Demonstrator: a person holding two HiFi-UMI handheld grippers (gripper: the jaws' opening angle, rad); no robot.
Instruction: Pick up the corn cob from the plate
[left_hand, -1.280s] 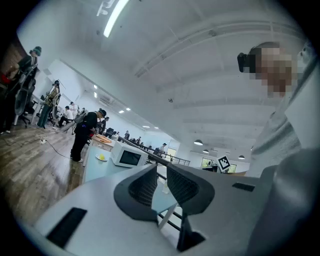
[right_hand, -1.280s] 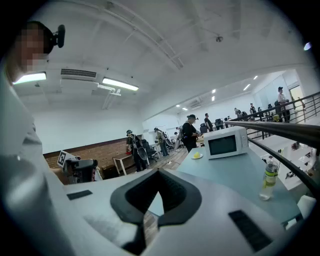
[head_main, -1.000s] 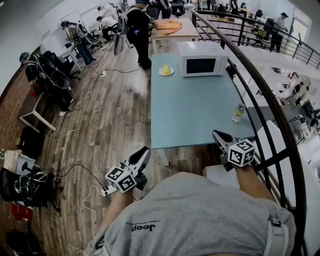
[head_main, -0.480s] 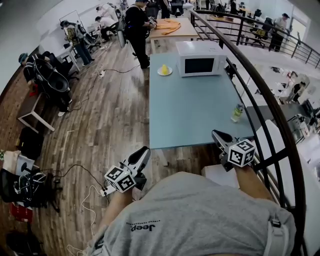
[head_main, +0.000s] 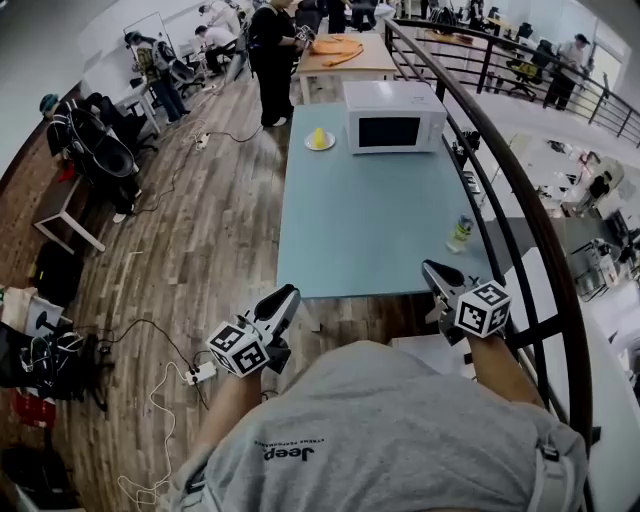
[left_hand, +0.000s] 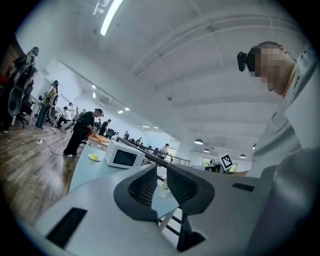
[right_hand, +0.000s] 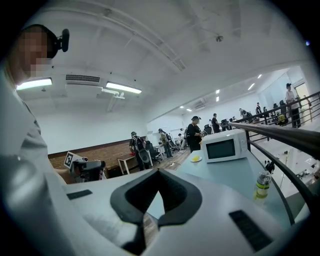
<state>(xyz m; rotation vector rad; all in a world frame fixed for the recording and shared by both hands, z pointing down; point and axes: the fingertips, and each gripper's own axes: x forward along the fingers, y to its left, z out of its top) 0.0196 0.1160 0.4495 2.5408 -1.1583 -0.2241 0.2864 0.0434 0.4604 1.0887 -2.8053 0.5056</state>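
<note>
A yellow corn cob (head_main: 319, 136) lies on a small white plate (head_main: 319, 146) at the far left corner of the light blue table (head_main: 370, 230), next to a white microwave (head_main: 392, 115). It also shows as a small yellow spot, the corn cob (left_hand: 94, 157) in the left gripper view and the corn cob (right_hand: 195, 158) in the right gripper view. My left gripper (head_main: 284, 297) hangs over the wooden floor short of the table's near edge, shut and holding nothing. At the near right corner my right gripper (head_main: 430, 268) is shut and holds nothing too. Both are far from the plate.
A plastic bottle (head_main: 460, 233) stands near the table's right edge. A black metal railing (head_main: 520, 200) runs along the right side. Cables and a power strip (head_main: 198, 374) lie on the floor at the left. Several people stand beyond the table by another table (head_main: 340, 55).
The whole view has moved forward toward the table, which now looks nearer and larger. Both grippers came along with it and kept their pose and shut jaws.
</note>
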